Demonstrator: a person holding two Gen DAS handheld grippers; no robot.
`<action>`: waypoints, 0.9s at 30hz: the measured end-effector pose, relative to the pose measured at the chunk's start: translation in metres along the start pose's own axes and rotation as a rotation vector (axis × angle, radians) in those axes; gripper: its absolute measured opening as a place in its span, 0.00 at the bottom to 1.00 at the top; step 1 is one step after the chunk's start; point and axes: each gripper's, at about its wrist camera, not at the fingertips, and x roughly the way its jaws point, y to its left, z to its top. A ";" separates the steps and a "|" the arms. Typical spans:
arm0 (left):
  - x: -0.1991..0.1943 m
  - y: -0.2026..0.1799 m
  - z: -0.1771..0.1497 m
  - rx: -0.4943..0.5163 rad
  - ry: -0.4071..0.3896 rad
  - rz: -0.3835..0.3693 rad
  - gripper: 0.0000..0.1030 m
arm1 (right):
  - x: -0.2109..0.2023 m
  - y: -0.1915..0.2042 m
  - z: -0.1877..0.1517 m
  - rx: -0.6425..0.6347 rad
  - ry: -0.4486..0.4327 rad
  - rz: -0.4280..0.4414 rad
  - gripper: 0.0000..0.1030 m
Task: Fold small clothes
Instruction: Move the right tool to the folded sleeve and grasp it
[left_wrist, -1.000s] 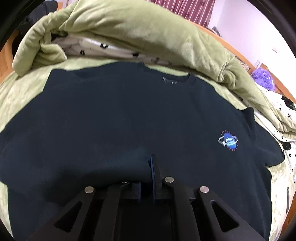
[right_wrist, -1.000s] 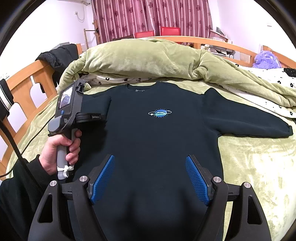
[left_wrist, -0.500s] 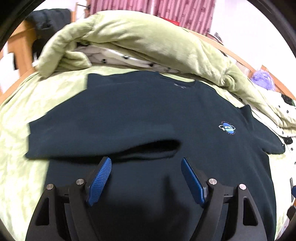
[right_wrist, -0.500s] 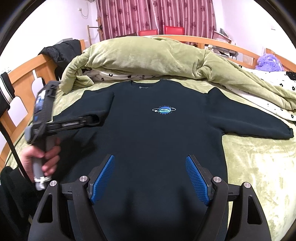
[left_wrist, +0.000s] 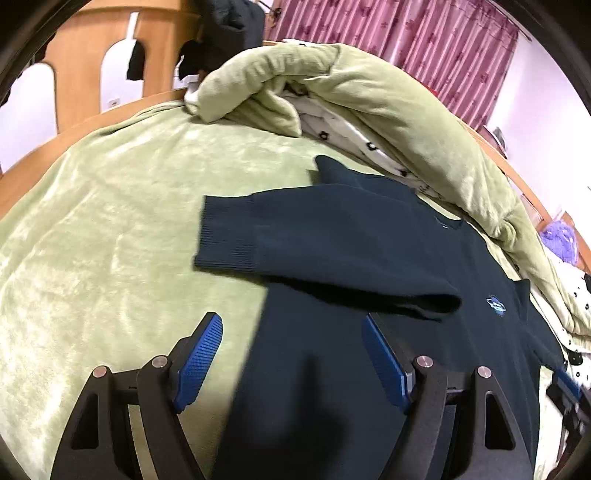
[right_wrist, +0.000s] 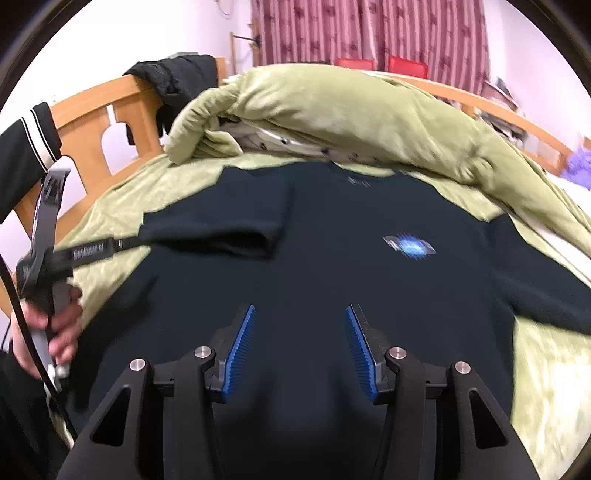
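Left wrist view: dark sweater lies flat on the green bed cover, one sleeve folded across its chest. Blue oval logo on chest; its text is too small to read. Left gripper is spread wide, nothing between pads. Right gripper is closing above the sweater's body, pads clear of cloth. White lettering on left gripper's side is blurred, unreadable.

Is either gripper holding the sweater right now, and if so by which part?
Nothing is held. The left gripper is open beside the folded sleeve. The right gripper is closing above the sweater, nothing pinched between its pads.
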 end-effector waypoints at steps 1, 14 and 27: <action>0.003 0.005 0.000 0.005 0.000 0.013 0.74 | 0.007 0.005 0.006 -0.007 -0.008 0.005 0.48; 0.032 0.061 0.016 -0.010 -0.005 0.060 0.74 | 0.137 0.085 0.050 -0.169 0.003 0.084 0.48; 0.044 0.070 0.012 0.012 0.028 0.040 0.74 | 0.187 0.117 0.059 -0.238 0.038 0.134 0.62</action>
